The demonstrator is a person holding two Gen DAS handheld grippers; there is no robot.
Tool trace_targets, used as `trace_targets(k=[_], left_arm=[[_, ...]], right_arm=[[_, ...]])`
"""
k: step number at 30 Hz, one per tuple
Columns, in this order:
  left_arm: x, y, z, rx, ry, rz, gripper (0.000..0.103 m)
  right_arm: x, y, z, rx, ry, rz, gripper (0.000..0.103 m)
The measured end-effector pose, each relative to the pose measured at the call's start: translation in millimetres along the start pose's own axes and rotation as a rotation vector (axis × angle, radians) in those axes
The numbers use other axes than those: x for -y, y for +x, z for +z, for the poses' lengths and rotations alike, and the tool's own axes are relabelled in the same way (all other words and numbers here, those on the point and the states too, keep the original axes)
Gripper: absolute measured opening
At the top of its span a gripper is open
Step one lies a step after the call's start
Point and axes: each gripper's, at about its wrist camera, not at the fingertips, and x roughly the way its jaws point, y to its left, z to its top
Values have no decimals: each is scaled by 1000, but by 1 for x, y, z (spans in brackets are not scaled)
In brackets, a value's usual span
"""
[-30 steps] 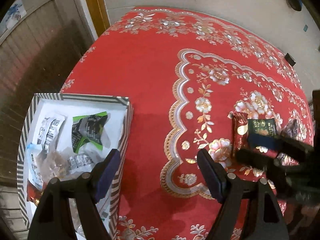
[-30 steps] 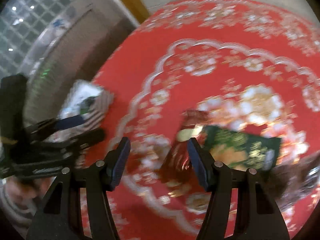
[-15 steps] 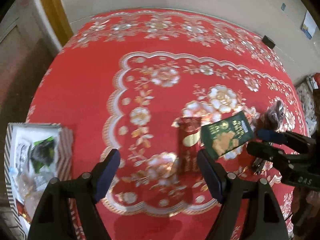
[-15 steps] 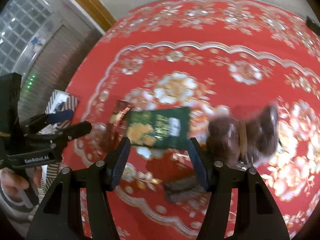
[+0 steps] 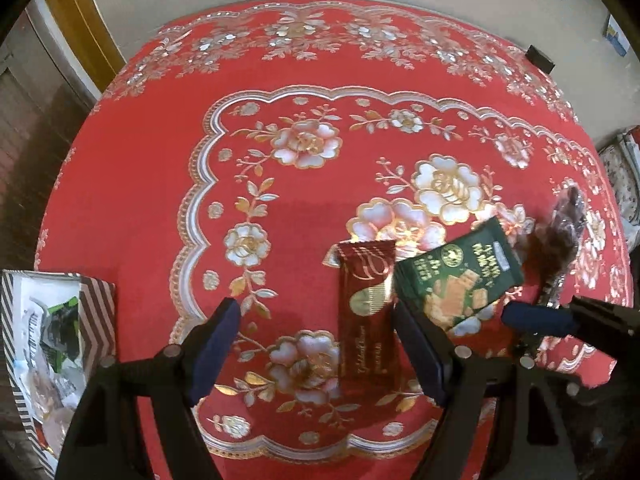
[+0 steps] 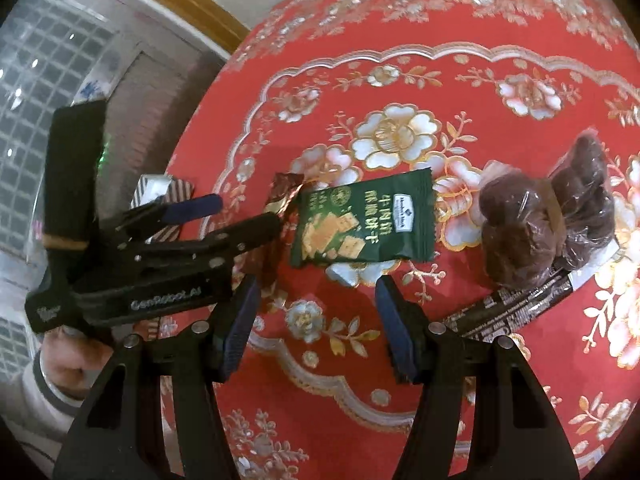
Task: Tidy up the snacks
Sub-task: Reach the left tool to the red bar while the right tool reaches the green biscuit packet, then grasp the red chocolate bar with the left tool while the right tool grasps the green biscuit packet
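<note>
Now: both tongs spread, nothing held | left gripper point(image 5: 316, 344) is best lowered astride maroon bar point(image 5: 365, 312) lengthwise, clear of overlapping green packet point(image 5: 456, 276); striped box point(image 5: 96, 312) awaits at tabletop's left edge.

Warm indoor light, strong fisheye bending, dark vignetted corners, slight blur.
</note>
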Motion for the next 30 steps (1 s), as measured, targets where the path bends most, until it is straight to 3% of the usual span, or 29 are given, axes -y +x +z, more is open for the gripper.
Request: trace_targets(k=[8, 17, 22, 25, 27, 29, 30], left_arm=[[-16, 0, -1, -1, -7, 19, 81], [-16, 2, 0, 4, 8, 27, 83], [-12, 5, 3, -3, 52, 25, 83], [-11, 9, 3, -16, 76, 11, 83], [-9, 11, 1, -9, 88, -15, 80], [-7, 8, 1, 15, 106, -20, 70], [-6, 7, 1, 23, 114, -22, 58]], right_arm=[[3, 19, 50, 50, 52, -2, 61], [-27, 32, 68, 100, -10, -287, 62], [-40, 48, 82, 103, -46, -399, 63], [-50, 54, 79, 69, -161, -487, 53], [-45, 49, 73, 67, -182, -494, 48], [-37, 41, 70, 62, -176, -499, 48], [-32, 36, 68, 63, -172, -499, 48]])
